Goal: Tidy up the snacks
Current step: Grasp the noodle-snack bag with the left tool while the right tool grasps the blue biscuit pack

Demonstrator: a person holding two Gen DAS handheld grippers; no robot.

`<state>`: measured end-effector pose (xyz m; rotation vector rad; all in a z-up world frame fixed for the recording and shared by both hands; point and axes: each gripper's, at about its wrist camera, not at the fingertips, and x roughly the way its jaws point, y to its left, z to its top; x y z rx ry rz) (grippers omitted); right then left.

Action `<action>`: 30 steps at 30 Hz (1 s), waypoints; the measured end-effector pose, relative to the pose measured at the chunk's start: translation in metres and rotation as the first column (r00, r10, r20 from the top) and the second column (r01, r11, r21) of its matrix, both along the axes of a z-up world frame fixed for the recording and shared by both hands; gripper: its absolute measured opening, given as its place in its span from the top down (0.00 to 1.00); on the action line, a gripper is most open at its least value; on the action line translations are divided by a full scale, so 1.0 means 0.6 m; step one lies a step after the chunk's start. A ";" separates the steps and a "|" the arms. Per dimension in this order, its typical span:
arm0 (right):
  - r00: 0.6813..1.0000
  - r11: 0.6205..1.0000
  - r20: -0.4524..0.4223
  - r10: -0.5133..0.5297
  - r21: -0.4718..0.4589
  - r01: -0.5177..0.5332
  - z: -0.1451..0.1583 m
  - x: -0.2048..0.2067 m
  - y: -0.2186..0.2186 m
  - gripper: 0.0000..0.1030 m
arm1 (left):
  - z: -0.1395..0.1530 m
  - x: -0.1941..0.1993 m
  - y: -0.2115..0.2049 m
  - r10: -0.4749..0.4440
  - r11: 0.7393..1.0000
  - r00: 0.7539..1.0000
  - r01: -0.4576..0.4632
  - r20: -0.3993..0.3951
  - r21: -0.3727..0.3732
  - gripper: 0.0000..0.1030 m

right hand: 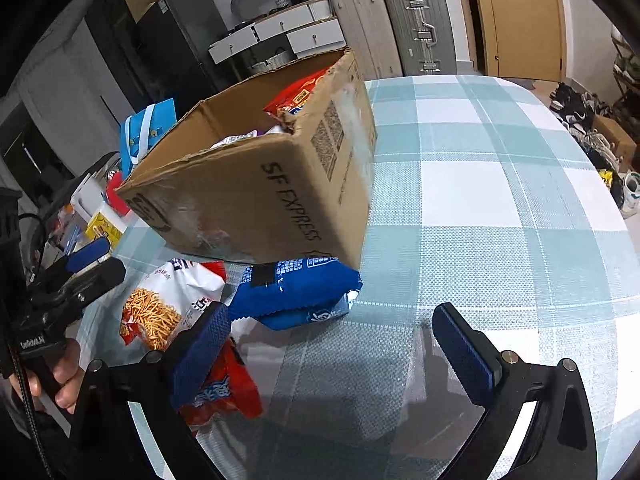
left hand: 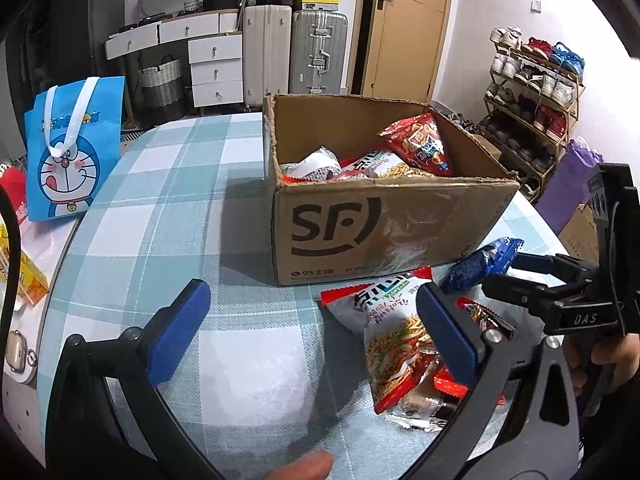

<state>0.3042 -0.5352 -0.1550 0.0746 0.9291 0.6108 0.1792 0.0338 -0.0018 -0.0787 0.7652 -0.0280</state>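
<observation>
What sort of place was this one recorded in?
Probably a lived-in home: hard-shell grey suitcase by a wooden door, loaded shoe rack, and a checked-cloth table.

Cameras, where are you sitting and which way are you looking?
Left wrist: on the left gripper, facing the SF cardboard box front and noodle snack bag; a thumb shows.
Right wrist: on the right gripper, facing the box corner and blue snack bag.
Shared: box, both bags, plaid tablecloth, and each shows the other gripper.
</observation>
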 end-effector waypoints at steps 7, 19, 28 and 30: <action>0.999 1.000 0.053 0.004 -0.004 -0.004 0.004 -0.004 0.010 0.02 | -0.007 0.001 -0.011 -0.014 1.000 1.000 0.014 -0.012 0.002 0.00; 0.993 0.997 0.096 0.072 -0.020 -0.071 0.006 -0.019 0.030 0.49 | -0.015 0.004 -0.017 -0.027 1.000 0.999 0.027 -0.027 0.000 0.00; 0.986 0.998 0.152 0.069 0.006 -0.070 0.031 -0.037 0.015 0.56 | -0.020 0.007 -0.028 -0.062 0.992 0.996 0.055 -0.058 -0.117 0.00; 0.985 0.997 0.159 0.069 0.005 -0.071 0.036 -0.040 0.013 0.56 | -0.025 0.011 -0.029 -0.059 0.987 0.995 0.046 -0.075 -0.155 0.00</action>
